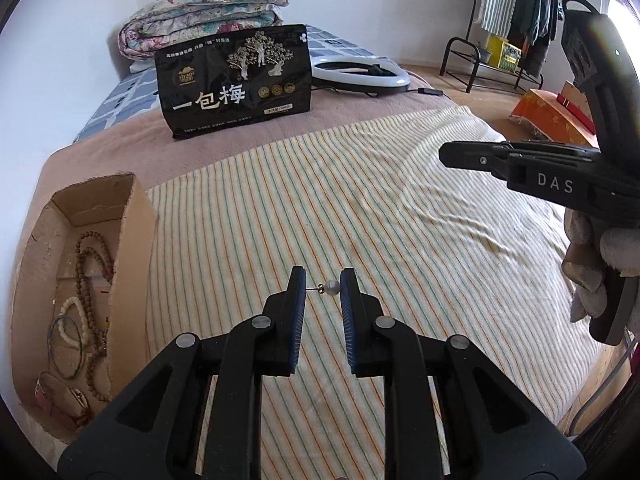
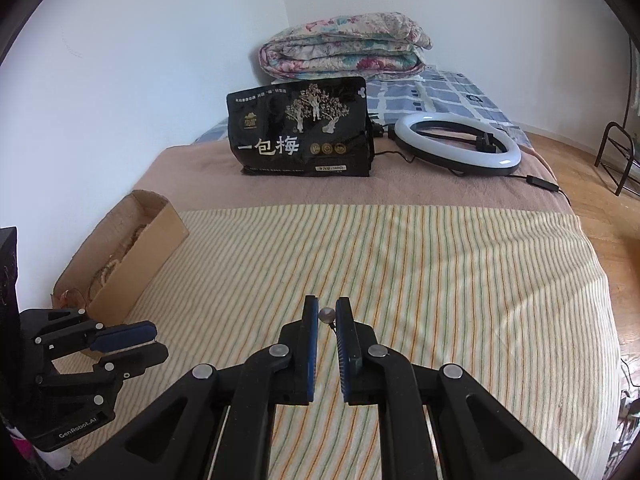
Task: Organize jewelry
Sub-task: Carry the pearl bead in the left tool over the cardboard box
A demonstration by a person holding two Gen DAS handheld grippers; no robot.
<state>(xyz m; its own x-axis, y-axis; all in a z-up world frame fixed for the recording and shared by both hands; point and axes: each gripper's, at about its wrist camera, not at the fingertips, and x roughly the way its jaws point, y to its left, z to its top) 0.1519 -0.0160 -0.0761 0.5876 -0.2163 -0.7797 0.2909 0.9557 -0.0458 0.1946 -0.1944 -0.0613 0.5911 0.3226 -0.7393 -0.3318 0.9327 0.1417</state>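
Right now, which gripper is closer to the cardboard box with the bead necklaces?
Left. The left gripper holds a pearl earring just beside the cardboard box; the right gripper is farther across the striped sheet.

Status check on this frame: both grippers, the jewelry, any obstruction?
Left gripper shut on pearl earring. Right gripper shut on second pearl earring. Cardboard box holds bead strands, at left. Striped cloth between them, nothing blocking.

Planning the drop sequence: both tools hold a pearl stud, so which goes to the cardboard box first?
Left. The left tool is nearer the open brown cardboard box; the right tool would have to cross over it.
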